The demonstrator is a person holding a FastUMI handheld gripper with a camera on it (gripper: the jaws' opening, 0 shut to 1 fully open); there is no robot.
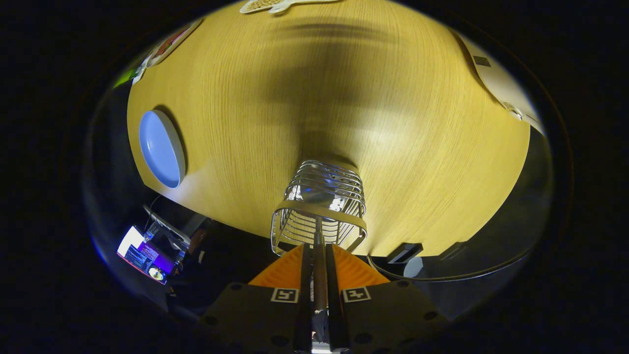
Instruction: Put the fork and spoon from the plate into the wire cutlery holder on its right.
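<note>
Two fingers of the hand-held gripper [318, 255] stand close together with a slim metal utensil handle [320, 275] pinched between them; both fingers press on its sides. The handle runs straight ahead from between the fingers and down into the wire cutlery holder [319, 209]. Whether it belongs to the fork or the spoon cannot be told, since the working end is hidden inside the holder.

That holder stands upright on the wooden tabletop [403, 147], just ahead of the fingertips and close to the tabletop's near edge. It is a basket of thin metal wires with a flat band running round its rim. Something shiny shows inside it among the wires, beyond the handle, but its shape is too blurred to name.

A blue plate [159, 147] lies on the tabletop well apart from the holder, off to the left of it and near the tabletop's edge. Its face looks bare.

A broad dark shadow falls across the wood beyond the holder. Off the tabletop, below the plate, a lit screen [142, 255] glows. A dark cable [442, 278] curves along past the tabletop's near edge to the right of the fingers, beside a small dark block [404, 252].
</note>
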